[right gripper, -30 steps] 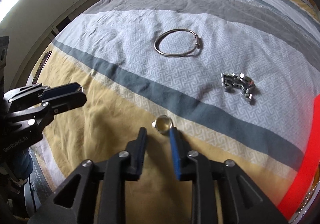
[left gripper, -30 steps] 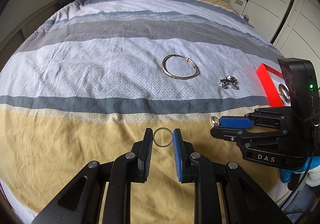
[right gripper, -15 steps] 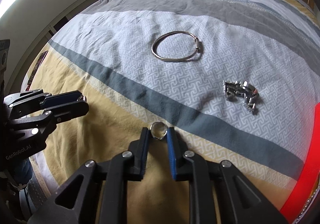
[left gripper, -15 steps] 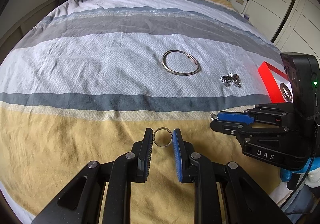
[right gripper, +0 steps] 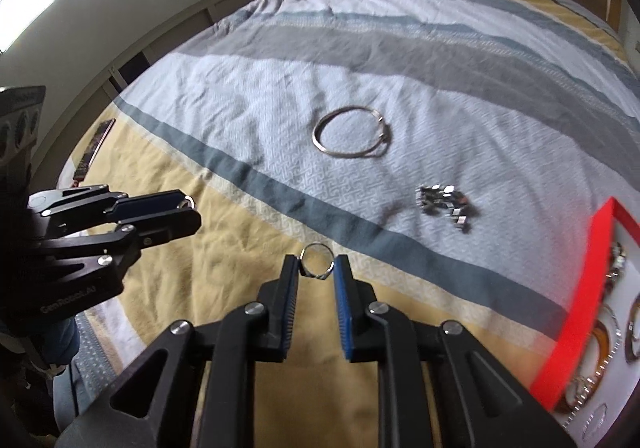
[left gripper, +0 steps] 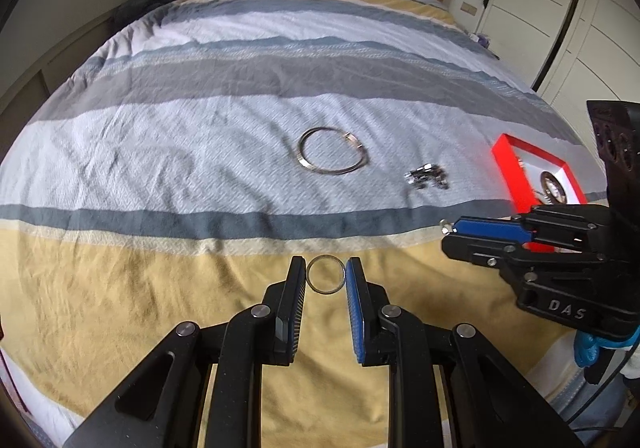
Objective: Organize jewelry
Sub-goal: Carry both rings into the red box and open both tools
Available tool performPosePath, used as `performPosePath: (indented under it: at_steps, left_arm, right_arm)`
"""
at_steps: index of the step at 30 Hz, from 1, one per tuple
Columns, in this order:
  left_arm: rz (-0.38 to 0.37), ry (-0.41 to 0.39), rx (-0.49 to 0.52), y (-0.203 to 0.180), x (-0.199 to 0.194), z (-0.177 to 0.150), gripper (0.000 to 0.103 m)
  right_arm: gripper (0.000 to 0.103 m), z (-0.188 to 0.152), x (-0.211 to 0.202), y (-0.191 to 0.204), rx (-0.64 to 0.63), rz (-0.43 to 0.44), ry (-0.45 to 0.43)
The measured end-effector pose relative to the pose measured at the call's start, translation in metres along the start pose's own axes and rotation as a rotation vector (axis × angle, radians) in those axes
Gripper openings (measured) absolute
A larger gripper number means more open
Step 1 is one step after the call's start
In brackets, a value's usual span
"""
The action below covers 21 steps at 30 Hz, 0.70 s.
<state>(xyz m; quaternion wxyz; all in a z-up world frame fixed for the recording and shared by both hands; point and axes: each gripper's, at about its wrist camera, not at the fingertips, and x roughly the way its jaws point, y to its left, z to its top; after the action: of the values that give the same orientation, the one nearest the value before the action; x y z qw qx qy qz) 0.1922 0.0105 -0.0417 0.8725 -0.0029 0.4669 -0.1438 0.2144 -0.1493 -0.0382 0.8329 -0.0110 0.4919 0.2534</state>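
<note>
Standing at the foot of the bed [left gripper: 168, 152], I'd say the tidying is about half done. Starting on the left, the left gripper [left gripper: 326, 276] holds a plain silver ring [left gripper: 325, 274] between its fingers [left gripper: 297, 280]. The fingers are closed only as far as the ring's width, each pad touching the band's edge, and the ring is carried above the yellow stripe of the bedcover. So that piece is picked up but not yet stowed.

Further along, out on the pale patterned stripe, the silver bangle [left gripper: 332, 154] lies flat and untouched, well apart from both grippers. Just to its right sits a small heap of metal links [left gripper: 426, 181], perhaps a chain bracelet or watch strap; I can't tell which. Both are yet to be collected.

Next comes the right gripper [right gripper: 317, 268], which has hold of a second ring [right gripper: 317, 262], this one with a small setting or stone hanging at its lower edge. Its fingers [right gripper: 343, 280] are narrowed onto the band in the same way, and it too is clear of the bedcover.

At the far right is the red tray [right gripper: 588, 288], resting on the bed, with several bracelets and other pieces already laid inside. By my reckoning, what remains is to drop the two held rings into it, then fetch the bangle and the links.
</note>
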Motion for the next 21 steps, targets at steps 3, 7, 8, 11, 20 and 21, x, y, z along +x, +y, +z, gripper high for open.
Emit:
performPosePath:
  at_steps: [3, 7, 8, 11, 20, 21]
  left_arm:
    - [-0.016, -0.014, 0.019, -0.019, -0.007, 0.004, 0.020]
    - [-0.048, -0.027, 0.052, -0.051, -0.011, 0.011, 0.020]
    - [-0.059, -0.029, 0.059, -0.060, -0.011, 0.013, 0.020]
    - [-0.090, -0.033, 0.095, -0.091, -0.009, 0.019, 0.020]
    - [-0.198, 0.003, 0.217, -0.191, 0.021, 0.033, 0.020]
    - [-0.209, 0.012, 0.233, -0.202, 0.026, 0.033, 0.020]
  right_arm:
    - [0.017, -0.004, -0.024, -0.010, 0.017, -0.017, -0.029]
    - [0.017, -0.016, -0.057, -0.033, 0.047, -0.055, -0.062]
    - [0.017, -0.019, -0.064, -0.040, 0.055, -0.063, -0.068]
    - [0.017, -0.032, -0.089, -0.065, 0.085, -0.101, -0.087]
    - [0.017, -0.088, -0.144, -0.161, 0.211, -0.225, -0.089]
    - [0.017, -0.095, -0.146, -0.173, 0.224, -0.233, -0.080]
